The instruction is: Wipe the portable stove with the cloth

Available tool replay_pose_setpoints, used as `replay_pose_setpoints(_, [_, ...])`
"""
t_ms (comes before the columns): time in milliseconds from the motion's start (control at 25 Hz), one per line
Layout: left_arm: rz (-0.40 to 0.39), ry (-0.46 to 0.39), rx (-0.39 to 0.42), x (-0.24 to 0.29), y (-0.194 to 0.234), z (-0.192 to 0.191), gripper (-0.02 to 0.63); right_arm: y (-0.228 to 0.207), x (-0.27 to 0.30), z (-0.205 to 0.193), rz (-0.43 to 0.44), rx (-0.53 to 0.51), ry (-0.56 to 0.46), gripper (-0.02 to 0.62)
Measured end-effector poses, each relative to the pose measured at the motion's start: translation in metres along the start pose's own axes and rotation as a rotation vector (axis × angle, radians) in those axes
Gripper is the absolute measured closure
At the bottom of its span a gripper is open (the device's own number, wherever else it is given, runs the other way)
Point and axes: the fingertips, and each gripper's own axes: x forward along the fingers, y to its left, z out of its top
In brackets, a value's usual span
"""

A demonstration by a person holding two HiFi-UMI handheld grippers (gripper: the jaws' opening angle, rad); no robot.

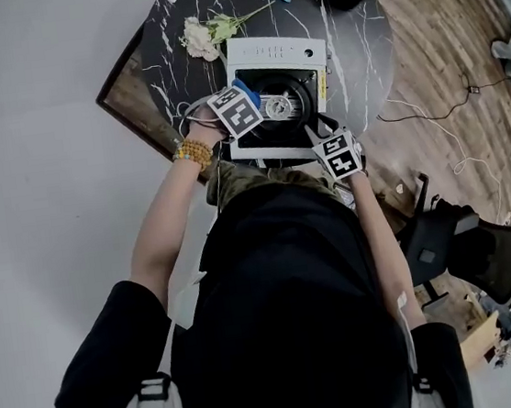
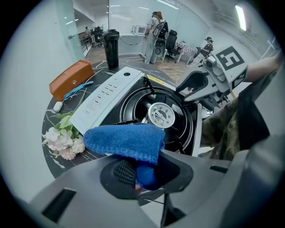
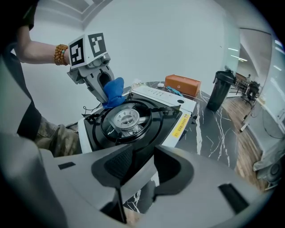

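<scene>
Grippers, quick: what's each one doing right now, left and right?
Left gripper: closed on the blue cloth.
Right gripper: closed on the portable stove, at its near edge.

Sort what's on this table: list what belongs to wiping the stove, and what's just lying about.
For the job: portable stove; blue cloth, gripped in the left hand-held gripper; right hand-held gripper, clamped on the stove's near corner.
Lying about: flowers; orange case; black flask.

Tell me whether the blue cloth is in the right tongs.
No, the blue cloth is clamped in the left tongs; the right tongs grip the portable stove at its rim.
</scene>
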Motion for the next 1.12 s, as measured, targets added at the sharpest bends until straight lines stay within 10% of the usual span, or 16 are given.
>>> replay_pose_setpoints(640, [-0.255,-0.027,0.015,0.012,-0.060,-0.027,0.511,-0.004,-0.001,0.000,-0.034,-0.026,0.010,0.460])
replay_pose_setpoints(840, [-0.347,-0.339,-0.303,-0.027,-0.056,-0.015,0.507,0.023,-0.036,0.044,0.008,-0.209,-0.176,0.431])
replay_pose_setpoints(1000, [-0.637,-0.630,-0.473,-0.071,-0.093,0.021,0.503,0.104,-0.068,0.097,0.226,-0.477,-0.392,0.383])
replay_pose_setpoints(1120, [-0.803,-0.657,-0.584,-0.066,-0.118,0.029,0.500,0.144,-0.060,0.097,0.301,-0.624,-0.383,0.360])
